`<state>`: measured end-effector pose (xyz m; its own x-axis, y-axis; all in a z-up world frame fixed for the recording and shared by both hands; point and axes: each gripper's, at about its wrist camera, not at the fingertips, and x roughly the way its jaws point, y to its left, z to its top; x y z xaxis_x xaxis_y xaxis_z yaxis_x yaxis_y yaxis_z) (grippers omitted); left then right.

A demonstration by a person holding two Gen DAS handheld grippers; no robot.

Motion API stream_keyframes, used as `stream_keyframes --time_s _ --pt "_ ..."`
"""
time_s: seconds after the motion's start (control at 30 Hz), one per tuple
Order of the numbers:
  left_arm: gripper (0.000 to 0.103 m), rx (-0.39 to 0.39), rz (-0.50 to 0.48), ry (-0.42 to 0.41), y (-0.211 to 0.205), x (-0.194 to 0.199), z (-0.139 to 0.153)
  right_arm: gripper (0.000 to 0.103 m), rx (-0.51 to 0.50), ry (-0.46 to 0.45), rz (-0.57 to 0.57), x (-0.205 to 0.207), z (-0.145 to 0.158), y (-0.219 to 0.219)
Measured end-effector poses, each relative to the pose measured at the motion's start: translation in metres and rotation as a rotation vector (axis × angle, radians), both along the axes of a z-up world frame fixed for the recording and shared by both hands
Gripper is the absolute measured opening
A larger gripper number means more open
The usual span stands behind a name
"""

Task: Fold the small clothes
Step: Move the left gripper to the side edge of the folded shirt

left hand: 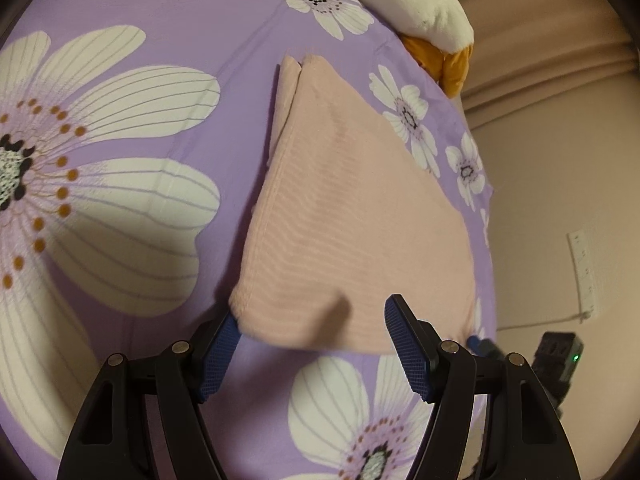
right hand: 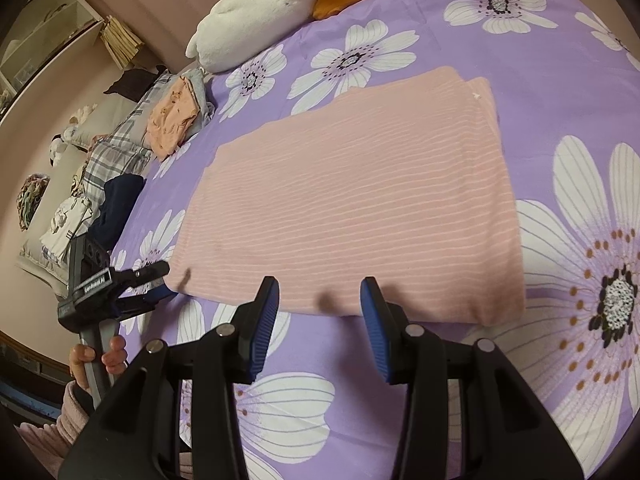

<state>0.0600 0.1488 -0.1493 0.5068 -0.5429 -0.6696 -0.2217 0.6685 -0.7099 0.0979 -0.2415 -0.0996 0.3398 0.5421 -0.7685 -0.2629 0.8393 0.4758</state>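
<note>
Purple bedsheet (right hand: 540,60) printed with white daisies covers the bed, and the pink striped garment (right hand: 352,204) lies folded flat in its middle. Beyond it a white and orange plush toy (right hand: 260,12) rests at the far edge. To the left, off the sheet, a pile of other clothes (right hand: 172,120) sits on plaid bedding (right hand: 120,148), near a dark garment (right hand: 120,204). Bare sheet stays free on the right and along the near side. The left claw (left hand: 312,320) is released, at the garment's near left corner. The right claw (right hand: 320,296) hangs released, its tips over the near edge, nothing between them. A hand (right hand: 100,360) grips the left handle.
</note>
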Motion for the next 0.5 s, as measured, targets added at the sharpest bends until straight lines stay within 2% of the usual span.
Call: stream_keyframes --time_s 0.23,0.5 --pt "0.070 -0.050 0.005 -0.008 0.005 0.012 -0.003 0.043 -0.006 0.019 0.015 0.008 -0.007 0.009" --pt "0.070 -0.069 -0.009 -0.018 0.006 0.029 -0.004 0.043 -0.005 0.035 0.023 0.014 -0.014 0.016"
